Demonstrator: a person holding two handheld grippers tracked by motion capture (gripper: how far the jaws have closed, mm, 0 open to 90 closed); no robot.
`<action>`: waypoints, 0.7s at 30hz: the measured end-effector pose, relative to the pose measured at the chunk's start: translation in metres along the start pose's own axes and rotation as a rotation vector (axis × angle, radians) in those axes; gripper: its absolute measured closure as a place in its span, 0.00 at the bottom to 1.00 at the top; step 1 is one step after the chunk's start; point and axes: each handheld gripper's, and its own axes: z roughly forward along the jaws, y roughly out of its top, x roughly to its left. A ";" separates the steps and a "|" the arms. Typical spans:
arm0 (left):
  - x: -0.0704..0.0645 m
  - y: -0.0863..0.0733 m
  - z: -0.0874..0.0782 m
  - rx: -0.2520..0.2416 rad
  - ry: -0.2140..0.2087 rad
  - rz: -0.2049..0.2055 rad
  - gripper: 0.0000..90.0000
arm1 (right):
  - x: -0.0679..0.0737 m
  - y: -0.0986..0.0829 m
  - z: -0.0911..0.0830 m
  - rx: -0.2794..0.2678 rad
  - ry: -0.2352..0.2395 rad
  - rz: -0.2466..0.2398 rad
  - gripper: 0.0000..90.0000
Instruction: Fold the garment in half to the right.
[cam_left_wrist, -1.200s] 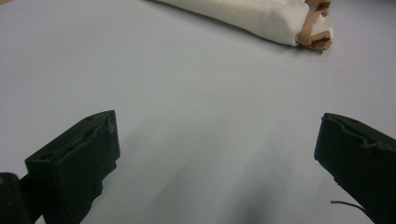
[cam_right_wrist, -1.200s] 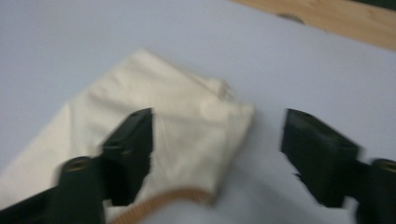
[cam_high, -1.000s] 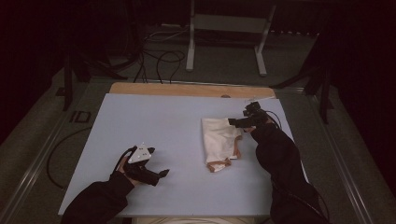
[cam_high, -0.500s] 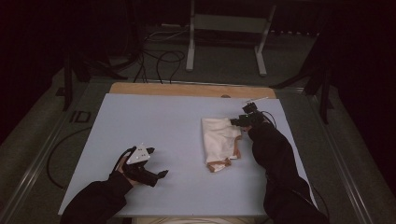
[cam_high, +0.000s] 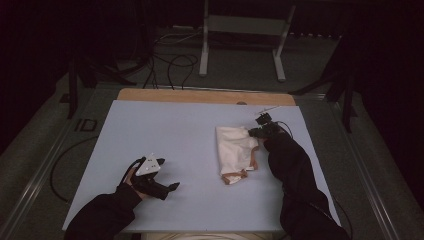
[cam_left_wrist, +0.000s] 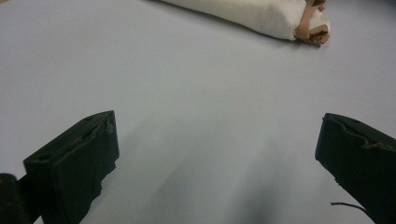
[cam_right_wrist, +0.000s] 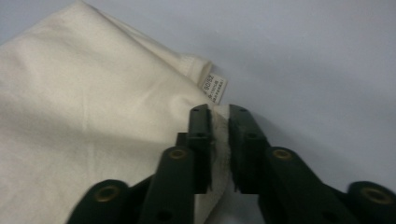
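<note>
My sleeves black, both arms, long to wrist. Left tongs (cam_high: 172, 187): black body, grey three-cornered plate on top, black cable looping behind; jaws are blocky black slabs with rough, chipped inner faces, thin stray thread at one. Right tongs (cam_right_wrist: 220, 122): black, slim jaws, brass-ringed screw holes along links, frayed pale lining between jaws, thin black cable.

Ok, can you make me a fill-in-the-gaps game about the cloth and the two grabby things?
1. The right gripper is pinching the edge of the folded ____ cloth.
2. The left gripper has its jaws wide ____ over the bare table.
3. A small ____ with printing sticks out of the cloth's hem just past the right gripper.
4. The table top is pale ____.

Missing words: white; open; label; blue
</note>
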 end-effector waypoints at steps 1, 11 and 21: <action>0.000 0.000 0.000 0.001 0.001 0.000 0.00 | 0.000 0.001 -0.001 -0.003 0.001 -0.006 0.94; 0.000 0.001 0.000 -0.001 0.002 0.000 0.00 | 0.011 0.016 -0.030 -0.103 -0.034 -0.079 0.95; 0.000 0.001 -0.001 -0.008 0.001 -0.003 0.00 | 0.009 0.031 -0.040 -0.181 -0.052 -0.092 0.95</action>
